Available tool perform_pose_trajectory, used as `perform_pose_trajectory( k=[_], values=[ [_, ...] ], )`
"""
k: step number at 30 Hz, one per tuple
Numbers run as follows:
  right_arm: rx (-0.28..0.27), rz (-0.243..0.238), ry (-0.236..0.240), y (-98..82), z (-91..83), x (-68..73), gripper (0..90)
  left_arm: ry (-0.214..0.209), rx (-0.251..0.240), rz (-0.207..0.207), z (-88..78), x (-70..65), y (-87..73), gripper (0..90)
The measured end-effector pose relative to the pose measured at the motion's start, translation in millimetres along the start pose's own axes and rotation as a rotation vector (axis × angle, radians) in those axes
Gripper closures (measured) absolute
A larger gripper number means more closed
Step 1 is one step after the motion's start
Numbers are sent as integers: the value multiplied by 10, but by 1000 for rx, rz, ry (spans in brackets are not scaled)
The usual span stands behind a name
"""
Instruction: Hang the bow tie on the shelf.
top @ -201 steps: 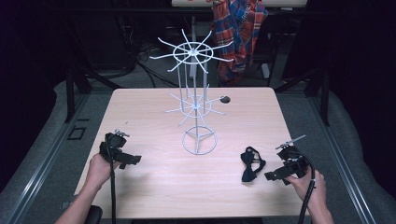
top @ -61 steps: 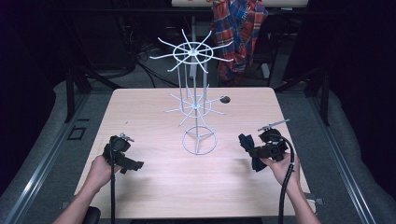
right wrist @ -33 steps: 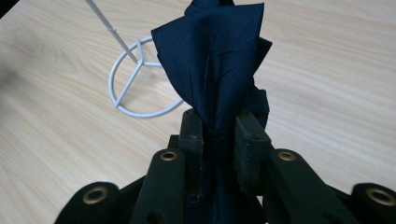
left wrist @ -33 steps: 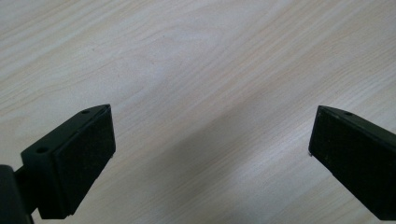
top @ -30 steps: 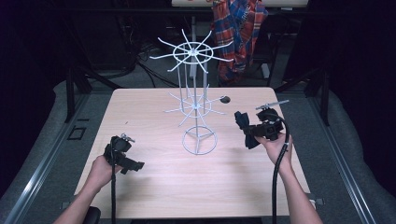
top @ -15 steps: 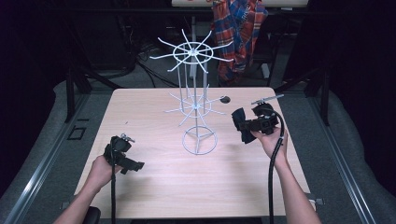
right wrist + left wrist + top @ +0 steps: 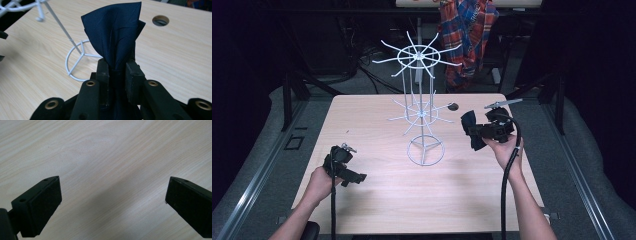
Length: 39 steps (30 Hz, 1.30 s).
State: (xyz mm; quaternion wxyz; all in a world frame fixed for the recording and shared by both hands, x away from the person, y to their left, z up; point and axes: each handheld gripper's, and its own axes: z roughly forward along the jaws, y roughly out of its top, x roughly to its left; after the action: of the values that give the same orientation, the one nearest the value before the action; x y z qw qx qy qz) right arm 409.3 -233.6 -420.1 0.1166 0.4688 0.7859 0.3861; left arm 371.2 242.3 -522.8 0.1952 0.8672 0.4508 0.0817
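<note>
A: What is the right gripper (image 7: pixel 476 131) doing at this moment?

B: It is pinching a dark blue cloth (image 7: pixel 113 35). In the right gripper view the jaws are pressing on the cloth from both sides, and the cloth is standing up above them like a folded fan. Some of the cloth is also hanging below the jaws.

A: Where is the cloth sitting over the table (image 7: pixel 377 120)?

B: In the high view the dark blue cloth (image 7: pixel 470 129) is being held up off the wood, at the right side of the table, just beside the white wire rack (image 7: pixel 421 107). I cannot tell if it is touching any arm of the rack. The right hand (image 7: pixel 504 148) is holding the gripper from below, and the cable is hanging down along the forearm.

A: And the rack itself?

B: It is standing upright near the middle of the table, on a round ring base (image 7: pixel 76 63), with two levels of thin arms going out like spokes. A small round hole (image 7: pixel 160 20) is lying in the table behind it.

A: What about the left gripper (image 7: pixel 349 172)?

B: The left hand (image 7: pixel 319 182) is keeping it low near the front left of the table. In the left gripper view its jaws are spreading wide apart over bare wood, with nothing between them.
</note>
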Motion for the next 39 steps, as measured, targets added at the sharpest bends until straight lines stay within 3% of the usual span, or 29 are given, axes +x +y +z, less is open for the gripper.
perform_pose_trajectory(
  k=[12, 17, 23, 28, 31, 39],
  values=[
    [-38, -64, -15, 71, -192, 323, 755, 3, 0, 2, 4, -5, 1, 5],
    [-37, -98, -51, 92, -214, 430, 754, 0, 3, 3, 4, -7, -1, 5],
    [-36, -118, -57, 113, -243, 542, 754, -1, 3, 4, 9, -11, 2, 6],
    [-39, -164, -88, 140, -265, 678, 753, -2, 4, 7, 12, -14, 3, 6],
    [-42, -182, -86, 147, -247, 750, 753, -2, 5, 7, 13, -15, 4, 6],
    [13, -266, -149, 102, -36, 896, 753, -5, 8, 11, 15, -19, 5, 6]
  ],
)
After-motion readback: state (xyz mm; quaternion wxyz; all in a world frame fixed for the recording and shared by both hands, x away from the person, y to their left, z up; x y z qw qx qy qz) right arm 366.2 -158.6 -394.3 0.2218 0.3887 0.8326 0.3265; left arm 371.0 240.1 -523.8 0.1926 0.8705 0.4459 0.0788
